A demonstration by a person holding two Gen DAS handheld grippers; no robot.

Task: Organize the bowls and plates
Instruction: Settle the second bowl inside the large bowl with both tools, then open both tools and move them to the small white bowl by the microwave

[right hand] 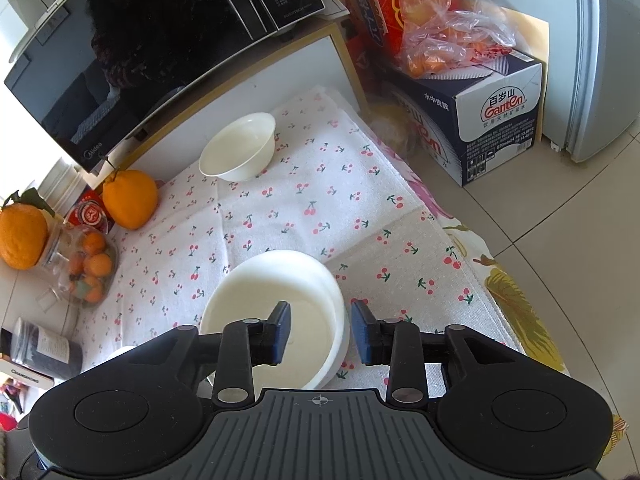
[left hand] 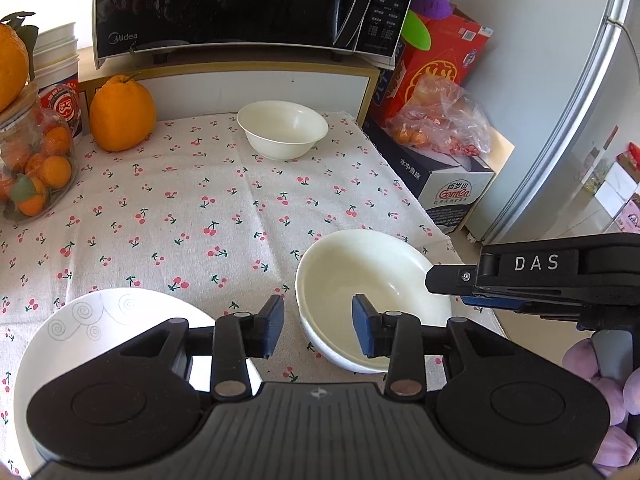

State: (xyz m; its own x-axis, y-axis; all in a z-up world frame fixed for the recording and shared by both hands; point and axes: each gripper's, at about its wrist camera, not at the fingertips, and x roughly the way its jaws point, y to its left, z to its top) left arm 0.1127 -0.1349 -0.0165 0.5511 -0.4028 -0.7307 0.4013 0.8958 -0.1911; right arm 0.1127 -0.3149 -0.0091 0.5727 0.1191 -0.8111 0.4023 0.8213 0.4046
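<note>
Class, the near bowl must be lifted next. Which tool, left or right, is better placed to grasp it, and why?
Right. The right tool is open with the near bowl rim between its fingers. The left tool is open too, but beside the bowl, over the cloth.

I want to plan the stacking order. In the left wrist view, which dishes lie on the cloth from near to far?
Plate → near bowl → far bowl by the microwave.

The far bowl sits behind the near bowl, plate at left.
</note>
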